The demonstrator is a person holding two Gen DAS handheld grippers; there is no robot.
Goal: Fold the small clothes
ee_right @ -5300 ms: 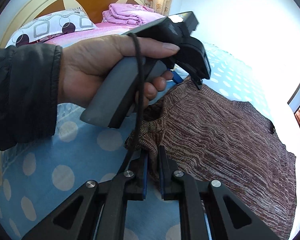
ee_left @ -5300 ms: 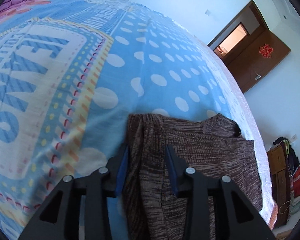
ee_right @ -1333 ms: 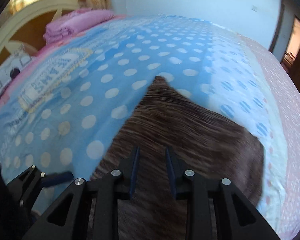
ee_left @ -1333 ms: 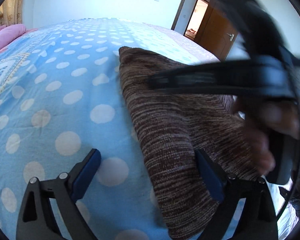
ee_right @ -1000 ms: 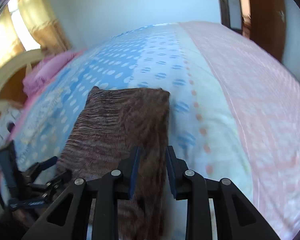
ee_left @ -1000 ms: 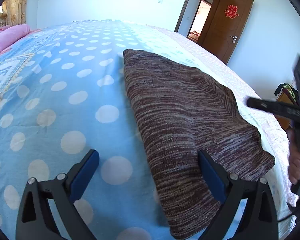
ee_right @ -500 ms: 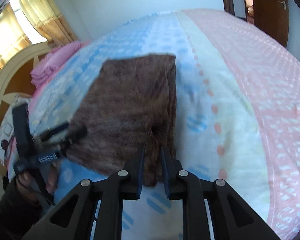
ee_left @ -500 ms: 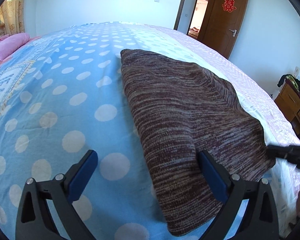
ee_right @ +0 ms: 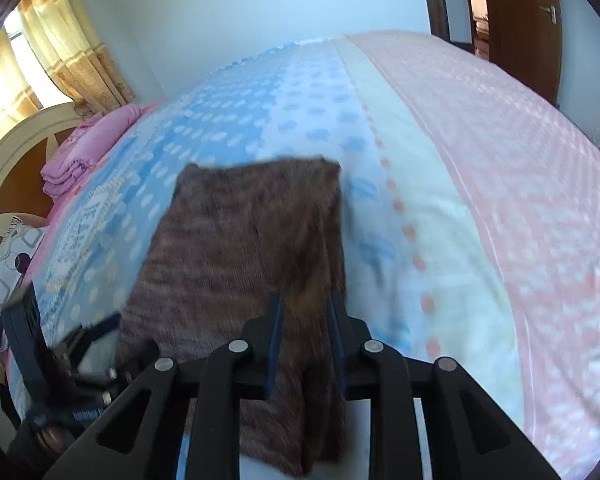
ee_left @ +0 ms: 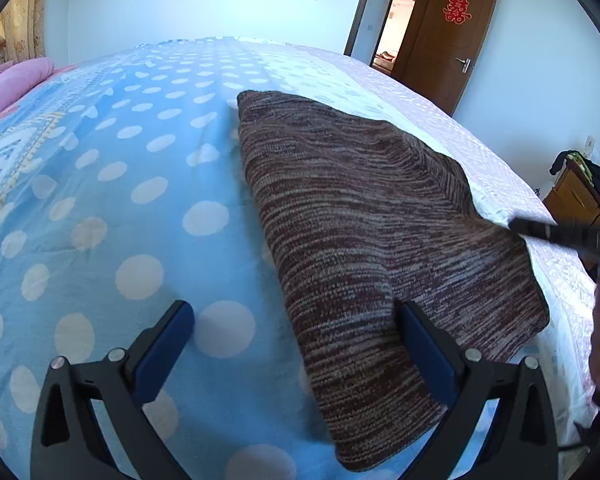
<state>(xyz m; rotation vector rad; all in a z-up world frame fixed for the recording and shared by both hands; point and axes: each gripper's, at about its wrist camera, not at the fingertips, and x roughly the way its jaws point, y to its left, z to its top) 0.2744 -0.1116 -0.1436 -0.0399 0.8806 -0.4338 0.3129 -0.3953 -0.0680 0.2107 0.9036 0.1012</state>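
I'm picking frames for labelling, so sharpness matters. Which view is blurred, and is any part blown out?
Left wrist view: sharp on the brown knitted garment and dotted bedspread, with only the right gripper at the edge smeared. Right wrist view: motion-blurred across garment and bedspread, and the curtained window is overexposed. Both bend straight lines strongly.

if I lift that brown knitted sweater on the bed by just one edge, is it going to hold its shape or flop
Probably flop. The sweater is soft knit, and its near edge already sags between the right gripper jaws. The folded layers would likely slide apart, since nothing holds them together. It looks light but bulky, so it should drag on the fuzzy blanket rather than slide.
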